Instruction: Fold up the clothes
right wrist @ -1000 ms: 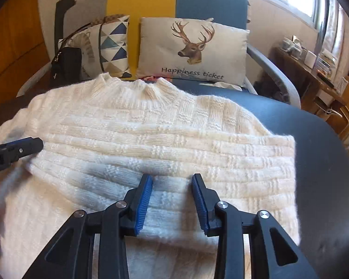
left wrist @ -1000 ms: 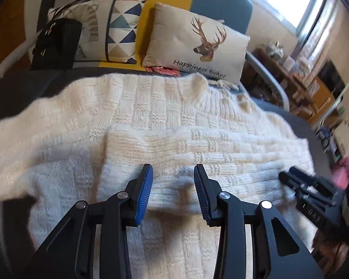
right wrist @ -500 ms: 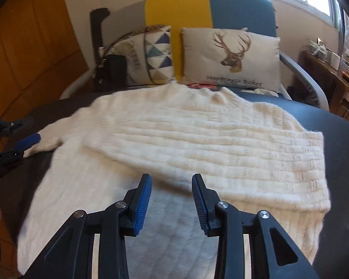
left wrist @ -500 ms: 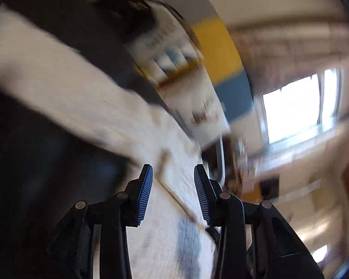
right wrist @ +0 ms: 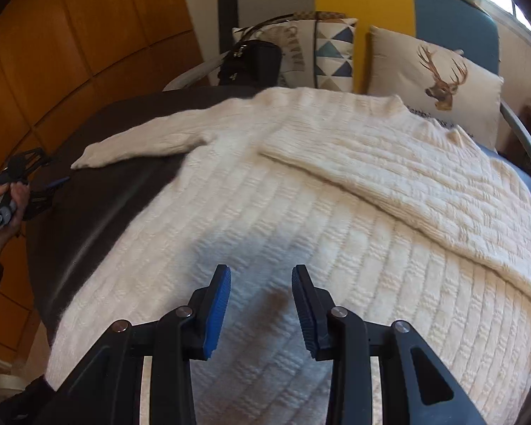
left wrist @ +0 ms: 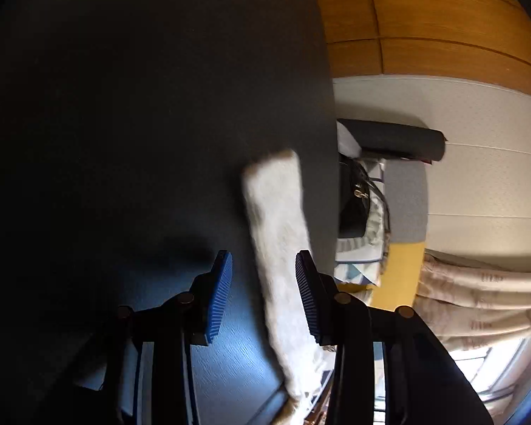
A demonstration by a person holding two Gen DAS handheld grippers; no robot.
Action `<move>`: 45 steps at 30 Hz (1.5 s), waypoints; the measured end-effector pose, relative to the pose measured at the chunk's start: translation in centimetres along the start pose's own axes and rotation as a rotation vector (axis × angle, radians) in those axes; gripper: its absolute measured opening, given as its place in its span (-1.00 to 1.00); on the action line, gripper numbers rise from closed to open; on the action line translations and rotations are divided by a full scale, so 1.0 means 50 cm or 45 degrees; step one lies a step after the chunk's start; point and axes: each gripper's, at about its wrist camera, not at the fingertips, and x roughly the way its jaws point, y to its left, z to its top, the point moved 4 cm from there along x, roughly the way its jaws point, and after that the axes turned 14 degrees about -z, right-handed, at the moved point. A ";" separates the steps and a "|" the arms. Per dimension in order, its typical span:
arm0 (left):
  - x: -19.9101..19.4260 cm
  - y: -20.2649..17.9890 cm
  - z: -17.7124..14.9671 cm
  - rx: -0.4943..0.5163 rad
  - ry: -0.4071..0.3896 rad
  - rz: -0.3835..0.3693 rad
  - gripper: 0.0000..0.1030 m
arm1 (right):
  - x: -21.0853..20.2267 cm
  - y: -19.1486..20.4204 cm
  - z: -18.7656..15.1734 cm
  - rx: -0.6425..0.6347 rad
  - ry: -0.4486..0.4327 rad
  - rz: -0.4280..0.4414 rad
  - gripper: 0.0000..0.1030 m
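**Window light, deep shade on my left**

My left view is mostly dark: the table (left wrist: 124, 106) lies underexposed, the sleeve (left wrist: 279, 233) smeared by blur. Daylight glares from the window (left wrist: 492, 368). My right gripper (right wrist: 261, 304) shadows the sharp, bright sweater (right wrist: 301, 212); edges bend.

Our right gripper (right wrist: 260, 306) hovers with jaws apart over the sweater (right wrist: 301, 219). Far to its left, a hand (right wrist: 3, 209) holds the left gripper (right wrist: 49, 186) near the sleeve (right wrist: 141, 141).
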 end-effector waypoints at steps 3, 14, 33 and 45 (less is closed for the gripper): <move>0.016 -0.001 0.011 -0.022 -0.017 -0.006 -0.22 | -0.002 0.011 0.006 -0.016 -0.004 0.003 -0.30; 0.050 -0.006 0.062 -0.074 -0.091 -0.002 -0.22 | 0.011 0.009 0.003 0.001 0.025 -0.009 -0.30; 0.090 -0.112 0.007 0.181 -0.015 0.070 -0.90 | 0.034 -0.043 -0.004 0.226 0.075 0.097 -0.30; 0.178 -0.379 -0.305 0.552 0.358 -0.206 -0.91 | 0.056 -0.195 -0.007 0.744 0.090 0.246 -0.30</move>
